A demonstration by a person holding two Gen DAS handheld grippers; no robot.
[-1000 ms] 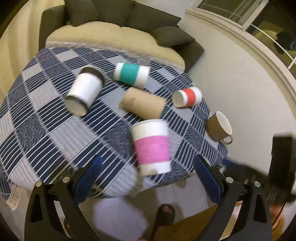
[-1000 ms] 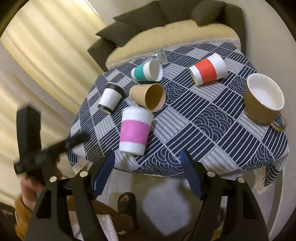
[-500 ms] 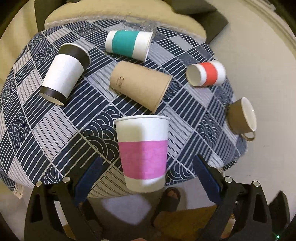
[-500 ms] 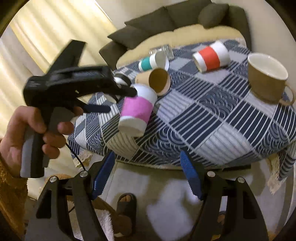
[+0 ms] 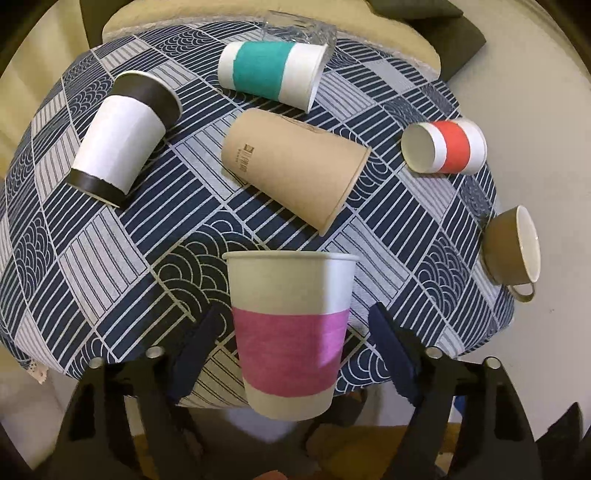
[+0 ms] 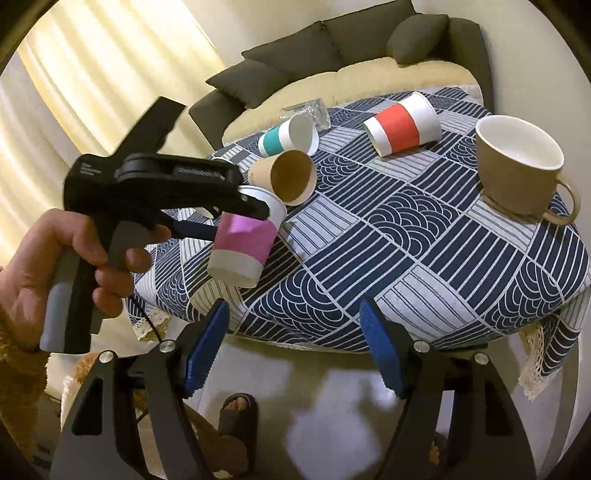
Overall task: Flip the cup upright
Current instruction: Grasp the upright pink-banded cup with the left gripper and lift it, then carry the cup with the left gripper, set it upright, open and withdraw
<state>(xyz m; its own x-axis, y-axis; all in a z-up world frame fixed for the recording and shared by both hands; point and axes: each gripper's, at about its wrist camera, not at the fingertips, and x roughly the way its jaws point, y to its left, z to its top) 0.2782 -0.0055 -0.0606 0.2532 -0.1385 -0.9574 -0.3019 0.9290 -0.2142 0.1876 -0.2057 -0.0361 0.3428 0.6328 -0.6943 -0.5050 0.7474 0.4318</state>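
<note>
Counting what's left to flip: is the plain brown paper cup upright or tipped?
Tipped. The plain brown paper cup lies on its side on the patterned tablecloth, its open mouth facing sideways.

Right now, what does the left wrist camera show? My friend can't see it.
A white paper cup with a pink band stands upright between the open left gripper fingers. Behind it, four paper cups lie tipped over on a blue patterned tablecloth.

patterned table (image 5: pixel 110 266), tipped cups, perhaps a glass (image 5: pixel 295 27)
</note>
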